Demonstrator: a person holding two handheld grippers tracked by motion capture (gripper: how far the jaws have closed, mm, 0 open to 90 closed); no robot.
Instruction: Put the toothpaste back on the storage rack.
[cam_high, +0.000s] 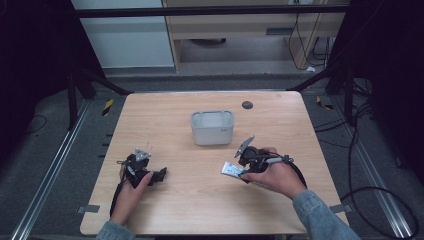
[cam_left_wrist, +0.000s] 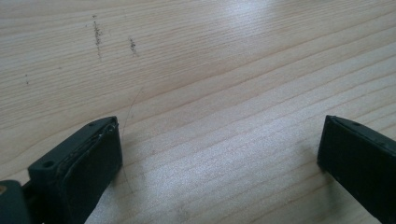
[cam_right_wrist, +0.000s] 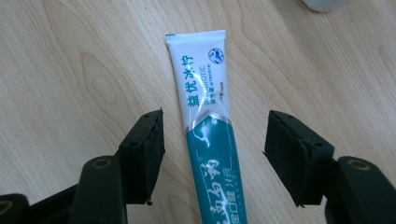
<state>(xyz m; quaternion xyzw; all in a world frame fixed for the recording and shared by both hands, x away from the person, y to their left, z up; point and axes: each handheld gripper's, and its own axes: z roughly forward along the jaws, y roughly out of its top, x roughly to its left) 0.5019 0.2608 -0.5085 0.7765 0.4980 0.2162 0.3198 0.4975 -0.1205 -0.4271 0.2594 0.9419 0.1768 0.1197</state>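
A white and teal toothpaste tube (cam_right_wrist: 208, 121) lies flat on the wooden table (cam_high: 210, 200); in the high view the tube (cam_high: 231, 170) pokes out left of my right hand. My right gripper (cam_right_wrist: 215, 140) is open, one jaw on each side of the tube, neither touching it. The right gripper (cam_high: 243, 167) sits right of centre, near the front. My left gripper (cam_high: 159, 176) rests at the left front, held low over the wood. In the left gripper view the left gripper (cam_left_wrist: 219, 144) stands open with bare table between its jaws.
A white rectangular bin (cam_high: 212, 127) stands at the table's centre, beyond both grippers; its corner (cam_right_wrist: 322, 3) shows at the top of the right gripper view. A dark round hole (cam_high: 247, 104) sits near the far edge. Black frame struts flank the table.
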